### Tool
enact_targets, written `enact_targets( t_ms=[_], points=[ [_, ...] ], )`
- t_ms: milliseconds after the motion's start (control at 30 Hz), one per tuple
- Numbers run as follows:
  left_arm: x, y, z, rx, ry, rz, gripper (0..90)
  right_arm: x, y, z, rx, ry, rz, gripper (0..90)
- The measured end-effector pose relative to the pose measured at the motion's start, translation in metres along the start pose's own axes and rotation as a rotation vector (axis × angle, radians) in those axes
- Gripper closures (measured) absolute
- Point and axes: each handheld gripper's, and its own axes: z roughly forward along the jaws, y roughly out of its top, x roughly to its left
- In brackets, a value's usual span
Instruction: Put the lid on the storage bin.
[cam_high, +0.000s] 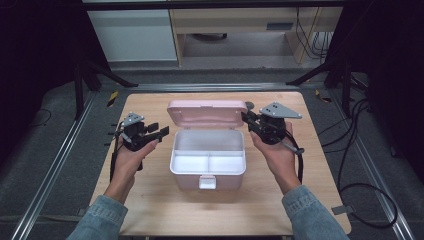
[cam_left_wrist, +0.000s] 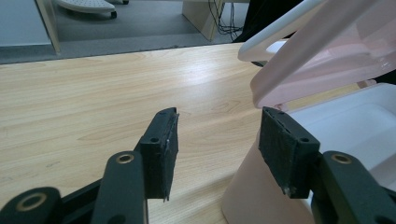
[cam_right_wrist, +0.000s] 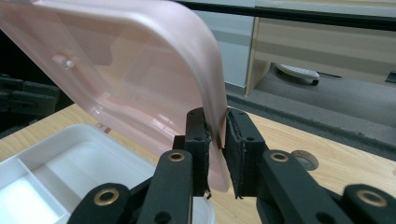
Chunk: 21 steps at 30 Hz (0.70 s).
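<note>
Pink lid (cam_high: 206, 113) of the storage box (cam_high: 208, 159) stands raised, roughly upright at the box's back edge, centre of the high view. White tray inside looks empty; front latch (cam_high: 207, 182) hangs free at the lower edge.

Right gripper (cam_right_wrist: 215, 140), centre-bottom of its own view: jaws nearly together with the lid's side rim between the pads, which appear to press on it. In the high view it sits at the lid's right end (cam_high: 248, 119).

Left gripper (cam_left_wrist: 217, 144): jaws apart, nothing between them. Box corner and lid lie at the right of its view; in the high view it hovers just left of the box (cam_high: 156, 133) over the wooden table (cam_high: 150, 200).

Judgement: lid is being swung on its hinge. Keep the pinch light and let the wrist follow the hinge arc. Left gripper should brace the box wall so the base does not slide.
</note>
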Motion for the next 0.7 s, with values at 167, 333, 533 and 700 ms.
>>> enact_targets(
  t_ms=[167,333,533,700],
  points=[
    [0.003,-0.002,-0.003,0.000,0.004,-0.007,47.0,0.001,-0.005,-0.004,-0.002,0.006,-0.007,82.2],
    [0.003,-0.001,-0.004,-0.001,0.004,-0.005,47.0,0.000,-0.006,-0.005,0.002,0.012,-0.006,82.8],
    [0.003,0.002,-0.004,-0.008,0.003,-0.007,47.0,0.001,-0.008,-0.008,0.003,0.021,-0.011,83.0],
    [0.002,0.002,-0.004,-0.011,0.003,-0.007,47.0,0.003,-0.011,-0.011,0.001,0.025,-0.014,83.0]
  ],
)
